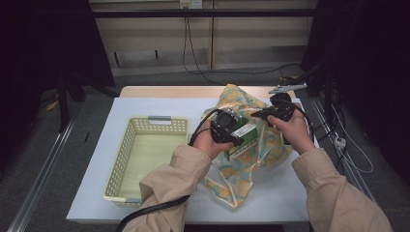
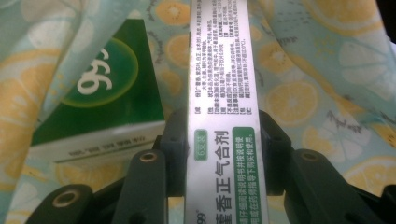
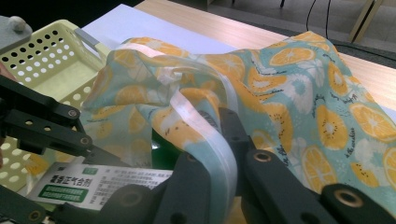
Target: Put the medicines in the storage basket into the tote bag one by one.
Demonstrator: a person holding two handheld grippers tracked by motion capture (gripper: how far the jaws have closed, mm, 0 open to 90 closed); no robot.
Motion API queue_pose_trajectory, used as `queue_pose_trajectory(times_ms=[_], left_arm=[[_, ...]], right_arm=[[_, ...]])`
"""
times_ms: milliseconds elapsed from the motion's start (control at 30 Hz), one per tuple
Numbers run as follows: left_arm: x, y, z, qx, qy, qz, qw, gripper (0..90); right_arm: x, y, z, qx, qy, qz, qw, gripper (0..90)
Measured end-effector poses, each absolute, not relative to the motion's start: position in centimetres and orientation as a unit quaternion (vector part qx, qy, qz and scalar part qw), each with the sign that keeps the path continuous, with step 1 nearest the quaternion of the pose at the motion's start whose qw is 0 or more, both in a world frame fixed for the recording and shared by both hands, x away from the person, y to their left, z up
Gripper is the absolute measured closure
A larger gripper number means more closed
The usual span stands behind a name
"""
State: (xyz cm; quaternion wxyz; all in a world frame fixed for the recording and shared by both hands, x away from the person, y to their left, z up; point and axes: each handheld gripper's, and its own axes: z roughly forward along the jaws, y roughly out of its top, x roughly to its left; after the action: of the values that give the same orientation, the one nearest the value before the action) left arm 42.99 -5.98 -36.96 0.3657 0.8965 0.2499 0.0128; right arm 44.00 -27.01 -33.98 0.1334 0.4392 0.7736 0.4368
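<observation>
Black jaws of the left gripper (image 2: 227,154) rise at the bottom of the left gripper view, partly closed and pressing on the two long faces of a green-and-white medicine box (image 2: 227,93), which runs straight out between them. A second green box (image 2: 100,88) lies just beside it to the left, resting on the lemon-print cloth bag (image 2: 317,79) that spreads under and around both. In the high view the left gripper (image 1: 231,134) holds its box over the bag's middle, near the right-hand wall of the pale yellow basket (image 1: 121,159); the basket's open inside lies just to the left. The right gripper (image 3: 212,154) is closed tight on the bag's white-trimmed edge (image 3: 205,126), lifting the cloth so the mouth gapes toward the box. The white mat (image 1: 96,145) shows bare in front of the basket and along its left side, and the bag's far corner reaches the wooden table (image 1: 164,91) edge.
</observation>
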Motion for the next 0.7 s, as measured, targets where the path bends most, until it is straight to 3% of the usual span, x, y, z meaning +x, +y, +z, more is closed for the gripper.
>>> queue_pose_trajectory(times_ms=[700], left_arm=[[43.8, -7.1, -38.4, 0.883, 0.276, 0.017, 0.379, 62.8]], right_arm=[[43.9, -27.1, -33.8, 0.439, 0.772, 0.44, 0.132, 90.0]])
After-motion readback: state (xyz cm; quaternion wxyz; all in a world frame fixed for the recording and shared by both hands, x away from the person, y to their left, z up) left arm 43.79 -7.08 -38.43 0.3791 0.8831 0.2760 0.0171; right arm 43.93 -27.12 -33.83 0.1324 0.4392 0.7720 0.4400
